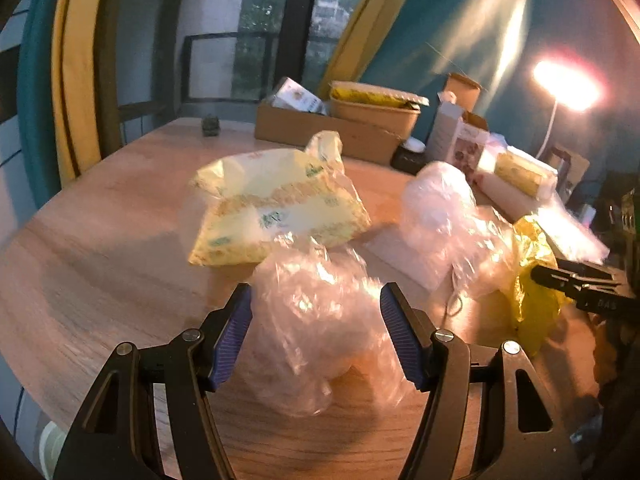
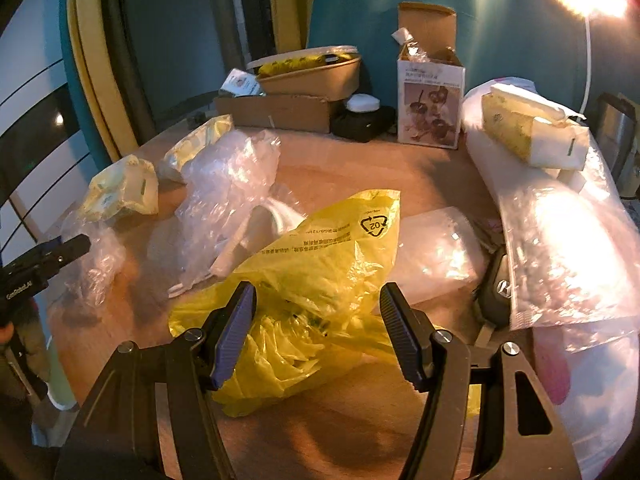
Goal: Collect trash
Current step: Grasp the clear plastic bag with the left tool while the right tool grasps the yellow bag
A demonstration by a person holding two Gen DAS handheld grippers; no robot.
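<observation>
My left gripper (image 1: 316,304) is open, its jaws on either side of a crumpled clear plastic bag (image 1: 320,320) on the wooden table (image 1: 100,240). Behind it lies a pale yellow tissue wrapper (image 1: 272,204). My right gripper (image 2: 316,304) is open around the top of a crumpled yellow plastic bag (image 2: 320,264); this bag also shows in the left wrist view (image 1: 532,292). The right gripper's tip shows at the right of the left wrist view (image 1: 576,280). More clear plastic wrap (image 2: 228,184) lies left of the yellow bag.
Cardboard boxes (image 1: 328,128) and a paper bowl (image 2: 312,76) stand at the table's back. A white carton (image 2: 432,100), a long bubble-wrap bag (image 2: 560,232) with a tissue pack (image 2: 532,132) on it, and a lamp (image 1: 568,84) are at the right.
</observation>
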